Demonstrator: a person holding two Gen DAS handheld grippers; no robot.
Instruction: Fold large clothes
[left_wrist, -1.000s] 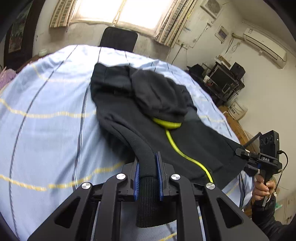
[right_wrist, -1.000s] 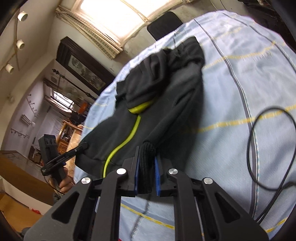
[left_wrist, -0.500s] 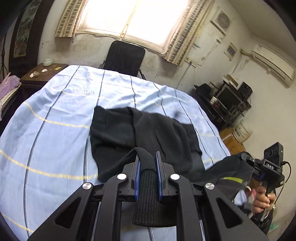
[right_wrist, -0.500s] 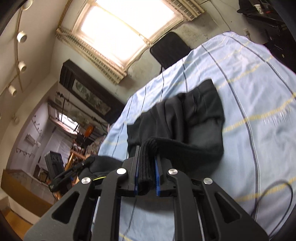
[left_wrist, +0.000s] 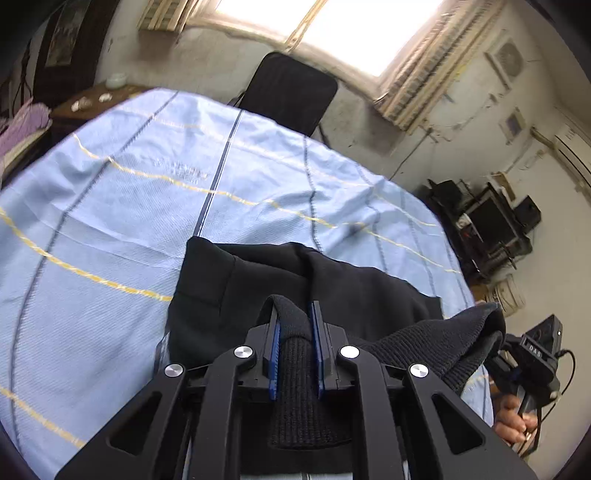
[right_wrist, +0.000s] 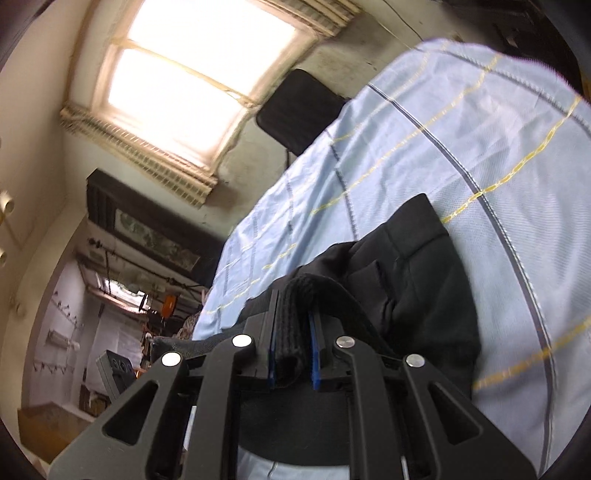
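Note:
A large black jacket (left_wrist: 295, 280) lies on a light blue striped bedsheet (left_wrist: 129, 206). My left gripper (left_wrist: 294, 314) is shut on its ribbed black hem, which hangs back between the blue pads. My right gripper (right_wrist: 293, 310) is shut on another part of the same ribbed hem; the jacket (right_wrist: 413, 280) spreads ahead of it to the right on the sheet (right_wrist: 480, 147). The lifted hem stretches from my left gripper toward the right gripper (left_wrist: 532, 350), which shows at the right edge. The jacket's yellow zip is hidden.
A black chair (left_wrist: 291, 92) stands beyond the bed's far edge under a bright window. A desk with electronics (left_wrist: 491, 221) is at the right. A side table (left_wrist: 92, 103) with small items is at the far left.
Both grippers rose and carried the jacket's hem forward over the garment. The yellow zip and hood have gone out of sight. The jacket's front now lies doubled under the raised hem.

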